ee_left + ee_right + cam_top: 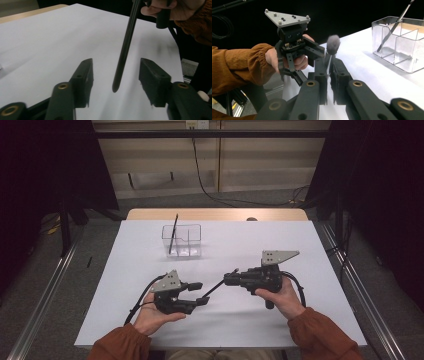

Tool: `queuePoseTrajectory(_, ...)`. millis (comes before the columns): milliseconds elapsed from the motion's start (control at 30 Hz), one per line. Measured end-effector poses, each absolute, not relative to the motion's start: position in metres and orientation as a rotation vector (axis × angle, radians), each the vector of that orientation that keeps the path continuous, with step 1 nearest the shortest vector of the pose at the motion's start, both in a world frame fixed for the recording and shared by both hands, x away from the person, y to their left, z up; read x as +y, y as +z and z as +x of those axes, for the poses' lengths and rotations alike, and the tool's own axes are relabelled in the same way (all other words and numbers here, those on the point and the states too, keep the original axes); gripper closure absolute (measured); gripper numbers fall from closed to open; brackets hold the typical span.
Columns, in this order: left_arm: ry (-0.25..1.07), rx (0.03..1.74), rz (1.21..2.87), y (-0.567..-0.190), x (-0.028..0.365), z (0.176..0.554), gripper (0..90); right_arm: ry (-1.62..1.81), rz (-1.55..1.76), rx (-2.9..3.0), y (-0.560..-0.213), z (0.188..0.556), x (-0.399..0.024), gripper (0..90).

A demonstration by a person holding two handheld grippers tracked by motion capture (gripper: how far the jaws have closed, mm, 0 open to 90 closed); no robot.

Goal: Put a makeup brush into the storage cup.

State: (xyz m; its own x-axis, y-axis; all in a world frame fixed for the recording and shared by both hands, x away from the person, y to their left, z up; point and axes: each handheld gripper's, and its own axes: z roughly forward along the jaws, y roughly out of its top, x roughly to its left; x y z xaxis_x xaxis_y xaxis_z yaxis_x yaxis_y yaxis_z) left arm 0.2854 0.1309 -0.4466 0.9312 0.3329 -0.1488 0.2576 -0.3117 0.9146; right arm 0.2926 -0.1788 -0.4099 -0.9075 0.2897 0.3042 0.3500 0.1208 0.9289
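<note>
The right tool (231, 279) is clamped on a slim black brush (214, 288). The brush's long axis slants from that tool toward the left tool (199, 292), handle end (115, 87) hanging between the left tool's half-open jaws, untouched by either; bristle head (333, 44) beyond the right tool's fingertips. Beyond both tools on the white table (300, 320) stands a clear divided box (182, 240) with a dark stick (173, 234) leaning in it. The room around is dark.

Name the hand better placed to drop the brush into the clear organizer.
Right: its tongs are shut on the makeup brush, while the left tongs stand open around its handle tip, not gripping.
</note>
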Motion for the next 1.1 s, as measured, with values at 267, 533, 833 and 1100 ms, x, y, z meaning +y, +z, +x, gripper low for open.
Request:
queuePoseTrajectory(267, 0.151, 0.519, 1.862, -0.438, 0.14, 0.288, 26.2, -1.916, -0.663, -2.353, -0.406, 0.294, -0.181, 83.6)
queuePoseTrajectory(533, 0.152, 0.545, 1.874, -0.436, 0.147, 0.287, 18.5, -1.891, -0.665, -2.369, -0.4, 0.296, -0.184, 83.6)
queuePoseTrajectory(833, 0.139, 0.585, 1.863, -0.432, 0.15, 0.29, 5.7, -1.85, -0.697, -2.409, -0.395, 0.297, -0.192, 83.6)
queuePoseTrajectory(1100, 0.124, 0.57, 1.851, -0.429, 0.152, 0.293, 2.4, -1.804, -0.708, -2.443, -0.388, 0.303, -0.193, 83.6)
